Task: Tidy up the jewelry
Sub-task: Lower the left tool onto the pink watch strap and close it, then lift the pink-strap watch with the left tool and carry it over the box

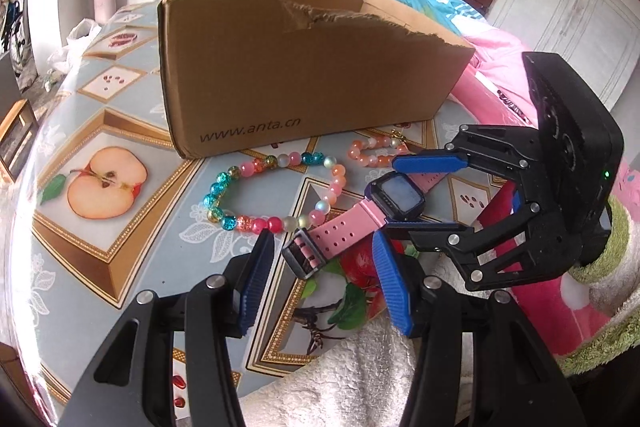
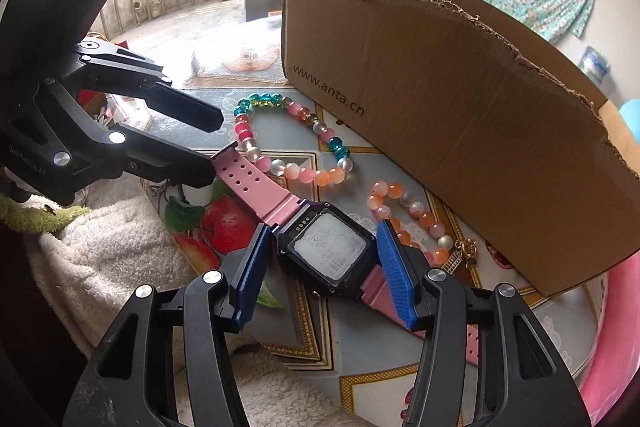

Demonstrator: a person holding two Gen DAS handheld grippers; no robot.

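A watch with a pink strap and a dark square face (image 1: 400, 195) (image 2: 330, 253) lies flat on the fruit-patterned tablecloth (image 1: 108, 183). My right gripper (image 2: 324, 227) (image 1: 392, 193) straddles the face with its blue pads a little apart from its sides, so it is open. My left gripper (image 1: 322, 239) (image 2: 216, 145) is open around the buckle end of the strap (image 1: 306, 255), one finger touching it. A multicoloured bead bracelet (image 1: 218, 187) (image 2: 298, 171) and a peach bead bracelet (image 1: 370, 159) (image 2: 426, 217) lie between the watch and the box.
An open brown cardboard box (image 1: 304, 79) (image 2: 460, 107) with a torn top edge stands just behind the jewelry. A white fluffy towel (image 1: 360, 367) (image 2: 112, 243) covers the near table edge. Pink fabric (image 1: 492, 67) lies at the right of the box.
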